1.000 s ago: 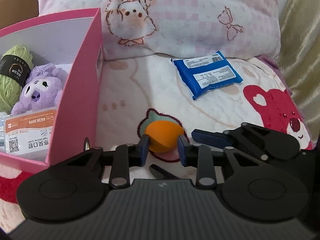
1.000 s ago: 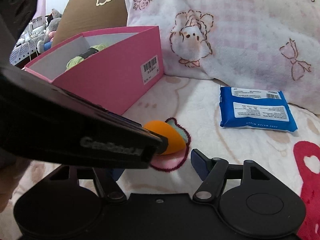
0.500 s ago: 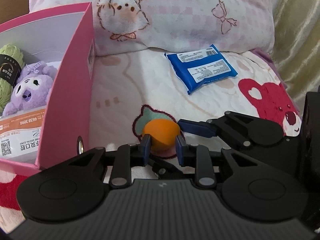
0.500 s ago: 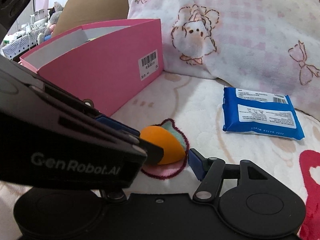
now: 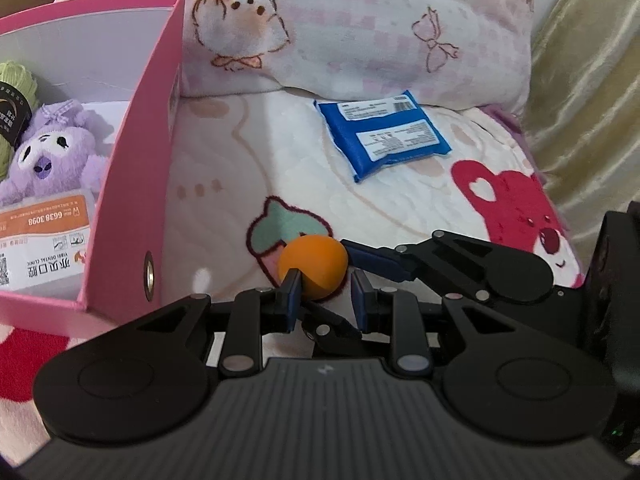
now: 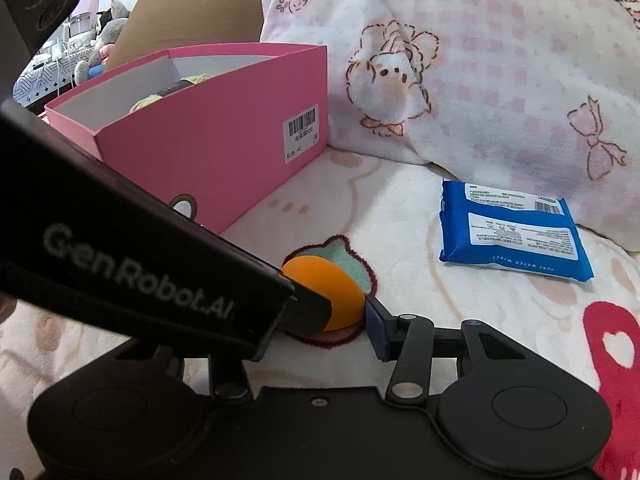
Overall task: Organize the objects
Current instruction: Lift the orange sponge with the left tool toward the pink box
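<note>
Left wrist view: left gripper [image 5: 326, 294] jaws slightly apart behind the orange ball [image 5: 313, 265] at centre, not pinching; right wrist view: right gripper [image 6: 340, 320] jaws closing in, one blue pad touching the ball [image 6: 324, 292] mid-frame; pink box [image 6: 224, 136] upper left.

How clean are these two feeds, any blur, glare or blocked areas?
Left wrist: sharp, soft even light, fisheye bending at the edges, orange ball clear. Right wrist: the left gripper's body, close and blurred, blocks the lower left; blue pack stays crisp.
</note>
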Motion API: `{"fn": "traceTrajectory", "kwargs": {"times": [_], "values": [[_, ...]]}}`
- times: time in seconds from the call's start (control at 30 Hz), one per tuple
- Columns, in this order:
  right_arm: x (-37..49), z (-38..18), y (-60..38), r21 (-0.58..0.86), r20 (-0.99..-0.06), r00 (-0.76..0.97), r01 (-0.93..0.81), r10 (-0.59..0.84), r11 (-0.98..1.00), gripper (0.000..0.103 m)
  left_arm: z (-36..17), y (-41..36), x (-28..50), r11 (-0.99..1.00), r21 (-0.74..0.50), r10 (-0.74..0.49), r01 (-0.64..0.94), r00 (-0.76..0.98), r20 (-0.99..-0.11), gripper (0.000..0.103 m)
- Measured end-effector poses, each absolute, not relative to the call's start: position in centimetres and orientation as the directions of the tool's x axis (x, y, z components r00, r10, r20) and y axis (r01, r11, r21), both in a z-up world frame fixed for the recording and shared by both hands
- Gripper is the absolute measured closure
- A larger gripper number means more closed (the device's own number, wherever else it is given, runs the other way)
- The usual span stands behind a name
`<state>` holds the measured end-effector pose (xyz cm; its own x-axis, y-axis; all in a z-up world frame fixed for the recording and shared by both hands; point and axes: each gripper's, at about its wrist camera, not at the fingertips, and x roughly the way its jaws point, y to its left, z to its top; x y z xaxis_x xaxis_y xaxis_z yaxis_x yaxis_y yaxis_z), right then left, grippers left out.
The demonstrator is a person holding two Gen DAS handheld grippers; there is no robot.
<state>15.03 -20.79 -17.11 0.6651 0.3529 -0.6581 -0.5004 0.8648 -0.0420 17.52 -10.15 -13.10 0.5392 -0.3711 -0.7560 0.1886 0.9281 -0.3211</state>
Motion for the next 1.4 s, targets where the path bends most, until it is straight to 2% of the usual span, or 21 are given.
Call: {"fn": "traceTrajectory", "kwargs": {"times": [0.83,1.13,1.4], "values": [[10.5,-13.6,-19.4,0.007,-0.701,0.627,-0.472,0.341,0.882,0.051,-10.0,-8.0,13.4,0.901,-0.381,-0.434,0.21,0.485,-0.759,0.078],[7.8,-11.0,-18.3,-0.058,-0.692,0.646,-0.495,0.322,0.867,0.051,-7.7,-6.9,11.2,0.884,-0.405,-0.468,0.234,0.467,-0.75,0.078],[5.9,-8.7,-17.7,-0.047,-0.694,0.645,-0.483,0.319,0.874,0.051,-5.4,-6.0,9.5,0.874,-0.42,-0.486,0.245,0.448,-0.75,0.078]]}}
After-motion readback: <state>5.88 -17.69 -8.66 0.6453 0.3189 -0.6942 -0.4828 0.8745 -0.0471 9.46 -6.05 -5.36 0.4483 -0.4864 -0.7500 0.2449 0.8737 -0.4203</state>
